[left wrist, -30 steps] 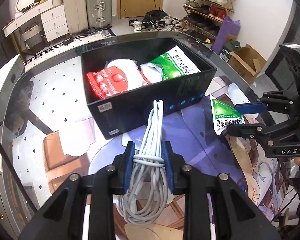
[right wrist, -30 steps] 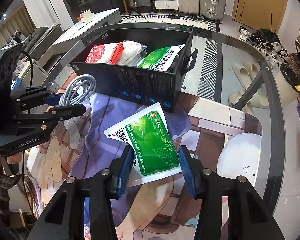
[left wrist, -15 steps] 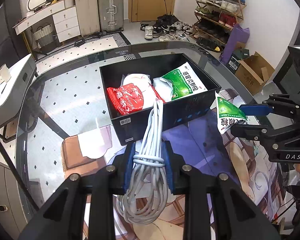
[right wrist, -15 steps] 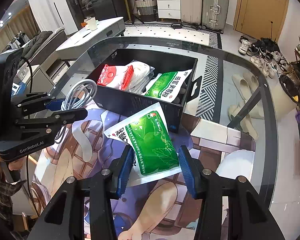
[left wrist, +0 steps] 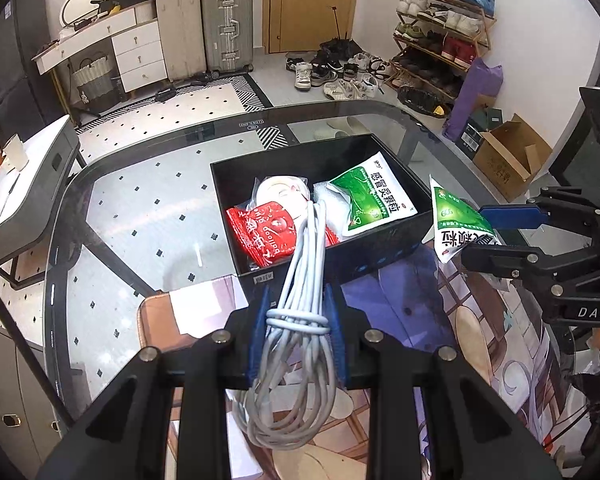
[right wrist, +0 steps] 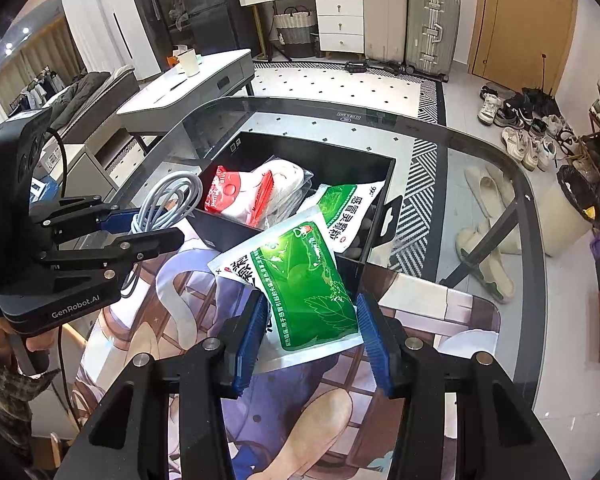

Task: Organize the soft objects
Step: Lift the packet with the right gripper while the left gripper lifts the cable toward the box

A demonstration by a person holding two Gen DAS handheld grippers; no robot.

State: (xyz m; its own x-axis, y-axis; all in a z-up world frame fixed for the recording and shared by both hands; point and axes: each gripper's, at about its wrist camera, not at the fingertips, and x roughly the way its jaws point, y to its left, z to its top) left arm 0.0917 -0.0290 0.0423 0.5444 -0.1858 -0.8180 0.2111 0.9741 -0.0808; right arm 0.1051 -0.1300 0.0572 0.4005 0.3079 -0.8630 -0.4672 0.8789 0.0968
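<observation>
Left wrist: left gripper (left wrist: pixel 296 330) clamps cable bundle (left wrist: pixel 300 320), long axis toward box (left wrist: pixel 380 252).

A pale grey-white was shown by the coiled cable (left wrist: pixel 300 320), and blue by the pads of the black left gripper (left wrist: pixel 296 332) around it. The box (left wrist: pixel 380 256) was finished in black, small blue marks being printed along its side. Red with white lettering was seen on one packet (left wrist: pixel 266 232) inside; green and white (with dark characters) were carried by the pouch in the box (left wrist: pixel 374 198) and by the held pouch (right wrist: pixel 304 284), a leaf motif being printed on the latter. The right gripper (right wrist: pixel 312 332) was coloured black with blue pads. The floor tiles (left wrist: pixel 152 216) were patterned white with small black diamonds, and the rug (right wrist: pixel 424 184) striped black and white.
</observation>
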